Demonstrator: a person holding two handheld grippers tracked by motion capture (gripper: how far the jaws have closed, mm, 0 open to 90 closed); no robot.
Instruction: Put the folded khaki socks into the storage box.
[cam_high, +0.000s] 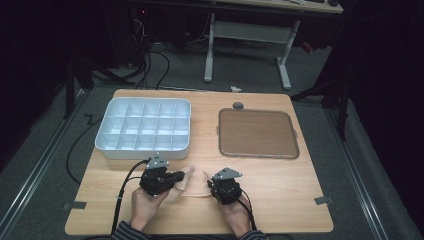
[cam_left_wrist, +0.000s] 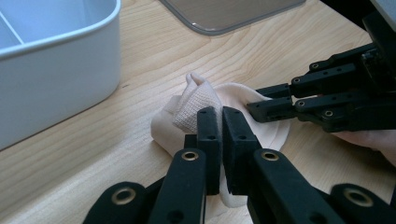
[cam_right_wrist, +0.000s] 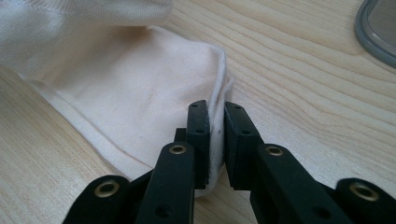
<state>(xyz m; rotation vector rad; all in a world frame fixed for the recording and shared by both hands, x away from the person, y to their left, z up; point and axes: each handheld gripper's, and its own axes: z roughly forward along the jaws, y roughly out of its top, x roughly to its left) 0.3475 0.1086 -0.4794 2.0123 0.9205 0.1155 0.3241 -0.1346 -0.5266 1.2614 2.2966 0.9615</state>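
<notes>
Cloth (cam_high: 196, 184), pale peach and soft, lying crumpled on the wooden worktop (cam_high: 280, 200) near its front edge, between the two hands, well short of both trays. Pinched at its left side by the left hand-held gripper (cam_high: 181, 176), jaws pressed together on a bunched, ribbed fold that stands up above the fingertips in the left gripper view (cam_left_wrist: 221, 135). Caught at its right edge by the right hand-held gripper (cam_high: 212, 186), jaws nearly together with the thin hem of fabric running up between them in the right gripper view (cam_right_wrist: 215, 135); pads close against the cloth (cam_right_wrist: 154, 93) on both sides, a slight gap left on the right side. Seen again from the left gripper view, the right hand-held gripper (cam_left_wrist: 254, 108) reaching in level from the right, tips at the far edge of the cloth (cam_left_wrist: 196, 100).

White compartment tray (cam_high: 145, 127) at the back left of the worktop, divided into small cells, its rounded near wall close beside the cloth in the left gripper view. Brown flat tray (cam_high: 257, 132) with a grey rim at the back right, well apart from the cloth. Hands (cam_high: 145, 205) and striped sleeves entering from the bottom edge, black cables trailing off both grippers.
</notes>
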